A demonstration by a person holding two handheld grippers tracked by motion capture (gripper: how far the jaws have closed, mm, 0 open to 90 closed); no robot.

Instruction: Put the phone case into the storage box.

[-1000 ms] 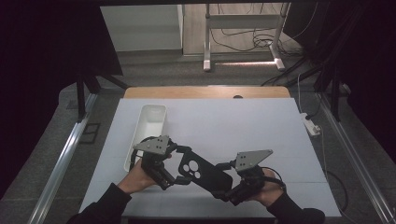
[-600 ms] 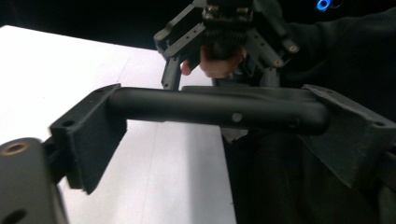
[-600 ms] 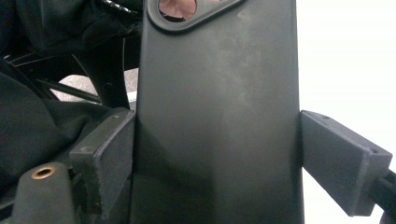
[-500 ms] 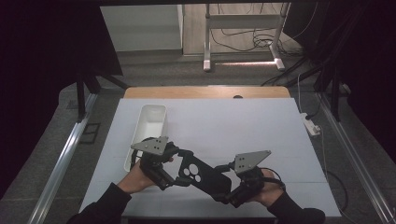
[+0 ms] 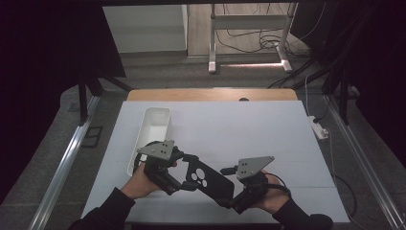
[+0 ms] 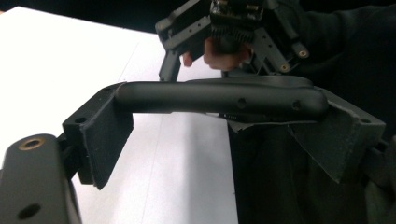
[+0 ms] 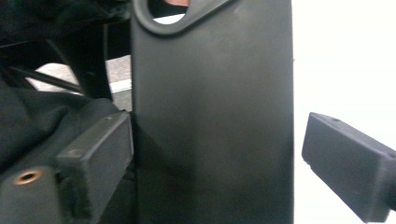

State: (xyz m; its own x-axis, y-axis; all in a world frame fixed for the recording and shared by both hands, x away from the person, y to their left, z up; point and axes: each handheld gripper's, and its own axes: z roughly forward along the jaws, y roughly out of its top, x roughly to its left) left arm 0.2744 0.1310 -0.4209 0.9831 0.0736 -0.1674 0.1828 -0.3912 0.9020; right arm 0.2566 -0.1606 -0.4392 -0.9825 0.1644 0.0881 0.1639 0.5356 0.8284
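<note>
The phone case (image 5: 207, 178) was between the two grippers near the front edge of the table (image 5: 249, 129), with the left gripper (image 5: 178, 178) at its left end and the right gripper (image 5: 235, 201) at its right end. The tray (image 5: 154, 129) lay on the table behind the left gripper, toward the left edge.

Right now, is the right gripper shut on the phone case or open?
Open: the right gripper has a gap between one pad and the phone case.

Dim room, bright tabletop, blurred close-ups
</note>
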